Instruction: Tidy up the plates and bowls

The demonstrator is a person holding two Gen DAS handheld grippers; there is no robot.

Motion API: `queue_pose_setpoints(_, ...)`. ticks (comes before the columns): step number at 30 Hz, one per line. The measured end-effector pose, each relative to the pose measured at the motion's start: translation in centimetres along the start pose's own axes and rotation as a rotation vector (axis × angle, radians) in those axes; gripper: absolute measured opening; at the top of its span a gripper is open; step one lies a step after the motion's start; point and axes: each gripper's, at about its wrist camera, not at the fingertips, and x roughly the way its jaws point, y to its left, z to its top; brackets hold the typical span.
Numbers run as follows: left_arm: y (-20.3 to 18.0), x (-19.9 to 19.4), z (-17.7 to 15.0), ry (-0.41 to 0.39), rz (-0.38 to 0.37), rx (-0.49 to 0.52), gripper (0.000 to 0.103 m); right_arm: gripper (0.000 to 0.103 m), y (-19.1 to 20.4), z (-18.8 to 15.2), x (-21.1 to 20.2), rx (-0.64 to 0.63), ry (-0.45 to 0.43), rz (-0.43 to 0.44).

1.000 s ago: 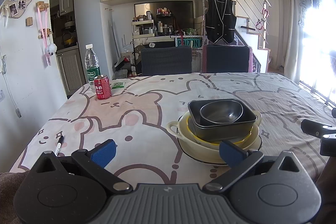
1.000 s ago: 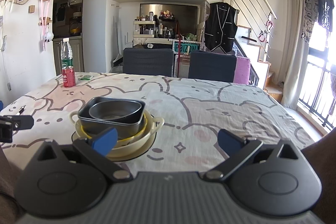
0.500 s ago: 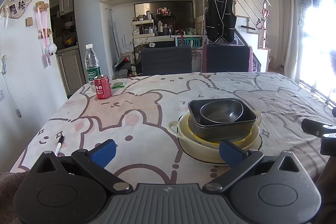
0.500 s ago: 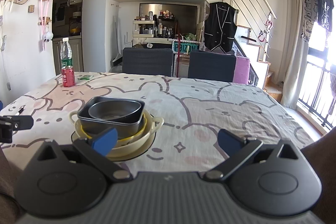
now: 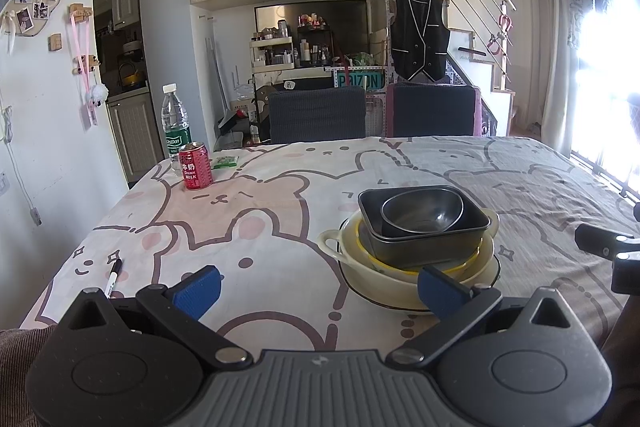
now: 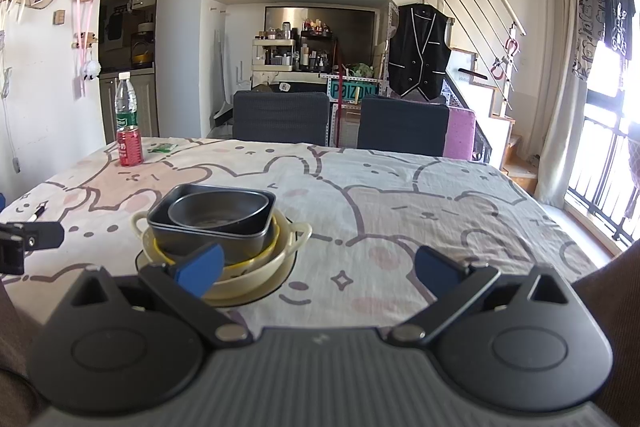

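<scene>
A stack of dishes stands on the bear-print tablecloth. A small grey metal bowl (image 5: pixel 422 213) sits in a dark rectangular pan (image 5: pixel 424 241), which rests in a yellow bowl (image 5: pixel 472 259), a cream two-handled dish (image 5: pixel 332 241) and a dark-rimmed plate (image 5: pixel 494 273). The stack also shows in the right wrist view (image 6: pixel 218 223). My left gripper (image 5: pixel 318 287) is open and empty, just short of the stack's left front. My right gripper (image 6: pixel 318 265) is open and empty, to the stack's right front.
A red drink can (image 5: pixel 195 166), a water bottle (image 5: pixel 175 129) and a green packet (image 5: pixel 225 161) stand at the table's far left. A black marker (image 5: pixel 114 273) lies near the left edge. Two dark chairs (image 5: pixel 318 115) stand behind the table.
</scene>
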Motion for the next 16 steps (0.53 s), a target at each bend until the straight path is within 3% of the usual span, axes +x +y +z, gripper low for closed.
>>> queue_pose_setpoints(16,0.06,-0.06,0.01,0.001,-0.001,0.002,0.103,0.103,-0.06,0.02,-0.02,0.000,0.001,0.001)
